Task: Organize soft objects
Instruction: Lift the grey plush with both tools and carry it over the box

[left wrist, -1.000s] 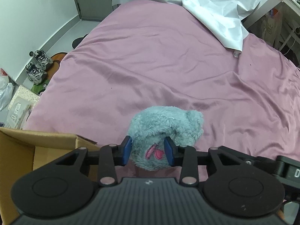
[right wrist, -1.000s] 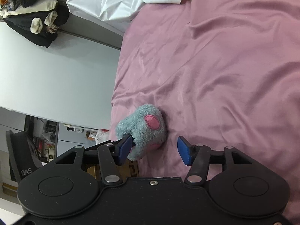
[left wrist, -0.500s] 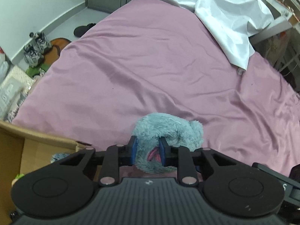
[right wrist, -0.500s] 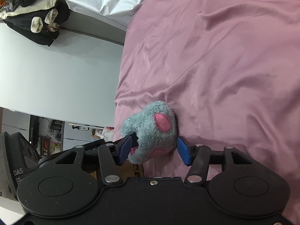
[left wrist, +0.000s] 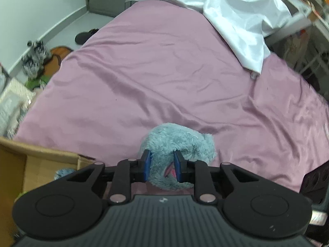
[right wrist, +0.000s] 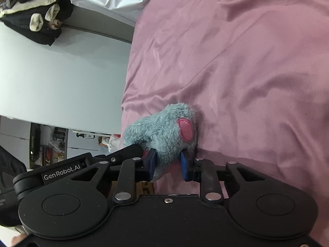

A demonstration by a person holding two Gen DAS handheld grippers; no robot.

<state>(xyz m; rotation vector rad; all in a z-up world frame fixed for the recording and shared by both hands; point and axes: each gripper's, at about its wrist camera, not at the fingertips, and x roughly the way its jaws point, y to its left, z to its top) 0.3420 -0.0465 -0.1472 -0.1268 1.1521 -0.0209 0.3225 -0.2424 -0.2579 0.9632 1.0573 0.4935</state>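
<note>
I am looking across the pink bed [left wrist: 164, 86], with the white sheet [left wrist: 236, 14] bunched at its far end, and everything is hinging on the cardboard box [left wrist: 30, 164] standing off the bed's near left corner in the left wrist view.

The grey plush toy [left wrist: 178, 144] is lying on the bed close to that corner, just to the right of the box and a little beyond its open flap. A second bit of grey fluff [left wrist: 63, 173] is already showing inside the box.

Both tools are meeting on this one toy. The left tool [left wrist: 162, 165] is pinching its near end, blue pads sunk into the fur. The right tool [right wrist: 168, 164] is closing from the other side, fur already squeezed between its pads, with the pink patch [right wrist: 185, 129] facing up.

I am judging the carry as short: leftward and down into the box.
</note>
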